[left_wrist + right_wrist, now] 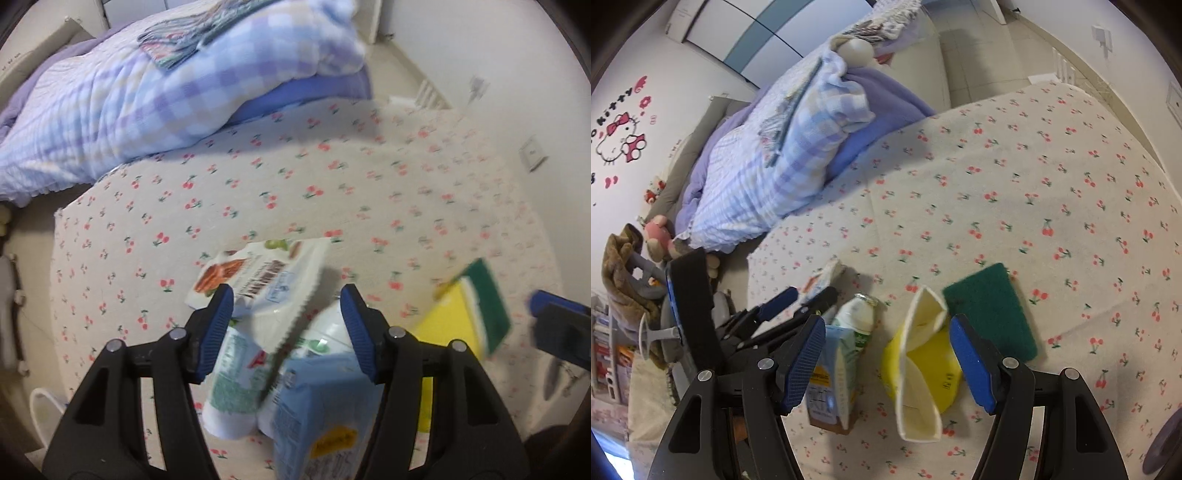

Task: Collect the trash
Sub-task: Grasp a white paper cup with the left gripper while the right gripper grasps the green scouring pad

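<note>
Several pieces of trash lie on the cherry-print sheet (332,177). My left gripper (287,295) hangs open over a white snack wrapper (258,277), a small white bottle (232,387) and a light blue carton (314,417); its pads press on nothing. In the right wrist view, my right gripper (886,323) stands open astride a yellow pouch (923,365) with a cream rim, and a green scouring pad (993,310) lies just beyond its right pad. The carton (831,384) and bottle (857,317) sit by its left pad. The left gripper (810,295) is at the left.
A checked blue and lilac quilt (147,92) is bunched at the far side of the bed. The mattress edge (750,266) drops off at the left, with plush toys (659,232) and clutter beyond. A white wall with sockets (532,157) runs along the right.
</note>
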### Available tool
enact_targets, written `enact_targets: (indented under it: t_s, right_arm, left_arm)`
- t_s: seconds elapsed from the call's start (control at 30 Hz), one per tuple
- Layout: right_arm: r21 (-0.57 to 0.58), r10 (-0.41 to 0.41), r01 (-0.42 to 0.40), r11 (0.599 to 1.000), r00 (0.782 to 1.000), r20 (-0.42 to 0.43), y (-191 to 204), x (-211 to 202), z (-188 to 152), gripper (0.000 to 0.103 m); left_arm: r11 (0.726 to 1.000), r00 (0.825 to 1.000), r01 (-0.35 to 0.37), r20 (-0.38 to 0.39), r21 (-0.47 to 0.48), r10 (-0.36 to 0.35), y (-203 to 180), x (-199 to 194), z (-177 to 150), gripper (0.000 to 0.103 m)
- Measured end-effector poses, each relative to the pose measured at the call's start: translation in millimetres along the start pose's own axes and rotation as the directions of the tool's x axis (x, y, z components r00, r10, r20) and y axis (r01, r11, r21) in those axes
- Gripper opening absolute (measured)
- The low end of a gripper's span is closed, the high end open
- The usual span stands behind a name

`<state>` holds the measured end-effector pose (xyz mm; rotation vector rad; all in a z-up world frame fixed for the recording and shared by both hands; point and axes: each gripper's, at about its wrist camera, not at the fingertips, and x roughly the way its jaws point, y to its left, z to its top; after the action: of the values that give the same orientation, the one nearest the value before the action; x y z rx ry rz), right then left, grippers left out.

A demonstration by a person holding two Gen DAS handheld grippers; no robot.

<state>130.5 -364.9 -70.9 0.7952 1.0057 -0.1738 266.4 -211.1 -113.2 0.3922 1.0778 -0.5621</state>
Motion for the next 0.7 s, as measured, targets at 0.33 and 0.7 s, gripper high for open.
enact_targets:
  t_s: [0.33, 0.7]
  right_arm:
    - [-0.074, -0.101, 0.098, 0.992, 0.994, -0.039, -1, 14, -3, 0.07]
    - [-0.095, -0.143, 0.136, 0.986, 0.987, -0.076, -9, 25, -3, 0.06]
  left_arm:
    - [0.979, 0.994, 0.104, 0.054, -0.178, -0.095, 46, -7, 0, 0.011]
    - [0.955, 0.983, 0.15, 0.145, -0.256, -0.116, 76, -50, -18, 0.009]
